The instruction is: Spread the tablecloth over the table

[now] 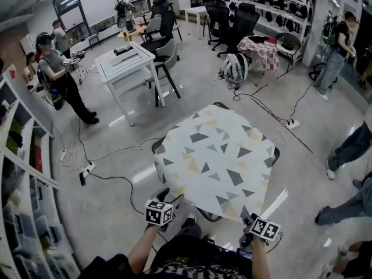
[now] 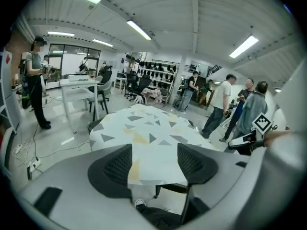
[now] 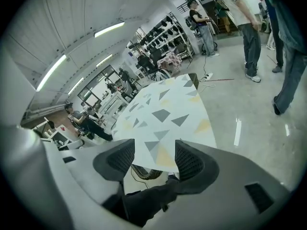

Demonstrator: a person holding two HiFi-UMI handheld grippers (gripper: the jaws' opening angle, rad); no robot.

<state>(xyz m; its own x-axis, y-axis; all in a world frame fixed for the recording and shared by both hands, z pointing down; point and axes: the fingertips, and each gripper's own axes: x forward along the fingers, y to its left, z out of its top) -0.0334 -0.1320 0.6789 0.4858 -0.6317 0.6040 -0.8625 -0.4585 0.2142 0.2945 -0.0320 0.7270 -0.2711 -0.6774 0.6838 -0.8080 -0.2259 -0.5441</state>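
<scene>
A white tablecloth (image 1: pixel 215 158) printed with grey and yellow triangles lies spread over a small table, whose dark rim (image 1: pixel 275 153) peeks out at the sides. The cloth's near edge hangs just ahead of both grippers. My left gripper (image 1: pixel 168 197) stands open by the near left corner, with nothing between its fingers. My right gripper (image 1: pixel 249 218) stands open by the near right corner, also empty. In the left gripper view the open jaws (image 2: pixel 154 162) frame the tablecloth (image 2: pixel 148 128) without touching it. The right gripper (image 3: pixel 154 158) likewise looks along the tablecloth (image 3: pixel 165 109).
A white desk (image 1: pixel 125 60) with chairs stands at the back left, near a person (image 1: pixel 61 80). Cables and a power strip (image 1: pixel 87 168) lie on the floor left of the table. Shelves (image 1: pixel 23 173) line the left edge. People's legs (image 1: pixel 349 150) stand at the right.
</scene>
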